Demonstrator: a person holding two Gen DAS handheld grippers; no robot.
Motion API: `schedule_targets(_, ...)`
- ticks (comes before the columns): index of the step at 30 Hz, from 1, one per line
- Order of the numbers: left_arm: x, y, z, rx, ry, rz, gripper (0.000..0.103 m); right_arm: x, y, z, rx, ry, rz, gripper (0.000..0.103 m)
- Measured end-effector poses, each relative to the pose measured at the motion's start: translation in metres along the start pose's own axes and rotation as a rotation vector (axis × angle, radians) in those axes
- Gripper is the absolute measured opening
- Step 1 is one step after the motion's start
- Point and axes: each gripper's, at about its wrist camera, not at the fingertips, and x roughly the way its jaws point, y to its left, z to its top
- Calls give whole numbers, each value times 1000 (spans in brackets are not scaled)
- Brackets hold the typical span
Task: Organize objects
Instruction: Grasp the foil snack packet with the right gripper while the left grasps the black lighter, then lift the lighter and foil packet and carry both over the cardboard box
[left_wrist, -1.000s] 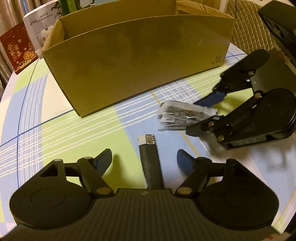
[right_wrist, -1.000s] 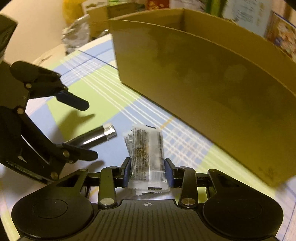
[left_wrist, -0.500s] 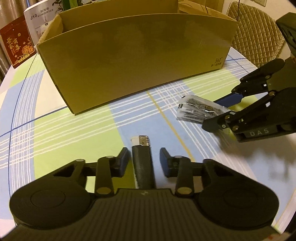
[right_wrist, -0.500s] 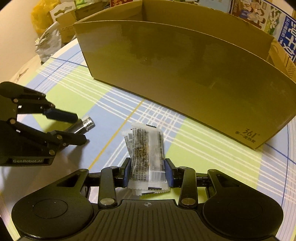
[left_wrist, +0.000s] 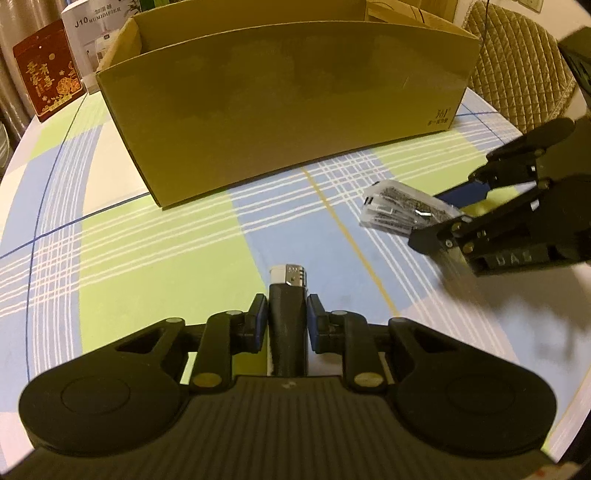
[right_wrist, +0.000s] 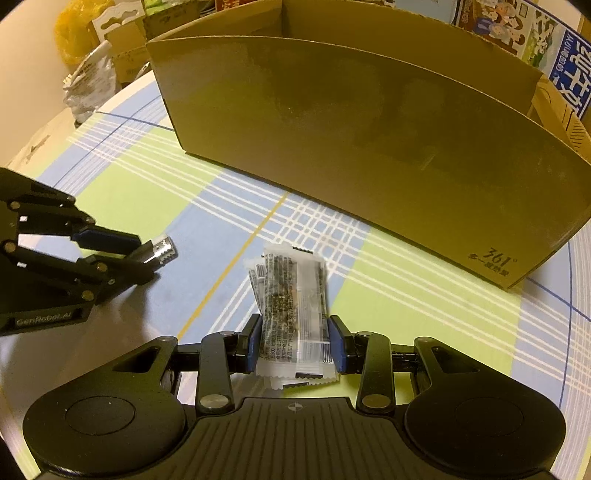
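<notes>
Up close, the left gripper (left_wrist: 287, 314) has its blue-padded fingers (left_wrist: 258, 314) pressed against both sides of a black cigarette lighter with a silver metal top (left_wrist: 288, 317), which points forward between them. The right gripper (right_wrist: 295, 338) is likewise clamped, its blue pads squeezing a small bundle of clear plastic sachets with dark printed contents (right_wrist: 293, 314); the bundle stands out ahead of the fingertips, a few sachets fanned slightly to the left. Whether either item rests on the surface or hangs just above it cannot be told.

Each gripper appears in the other's view, the two side by side and apart, both facing the same way. Beneath them spreads a round table covered in a blue, green and white checked cloth (left_wrist: 147, 240). Beyond, a long open brown cardboard box (left_wrist: 288, 110) sits on the cloth, its near wall facing the grippers. Behind its left end stand a red box with gold characters (left_wrist: 48, 88) and a white humidifier carton (left_wrist: 92, 48); a quilted beige chair back (left_wrist: 517, 62) shows on the right.
</notes>
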Motion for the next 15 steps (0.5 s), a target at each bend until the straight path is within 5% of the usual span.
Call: schedule_targets(15, -6, -5, -5, -19, -18, 12, 17, -10, -7, 4, 110, -2, -13, 34)
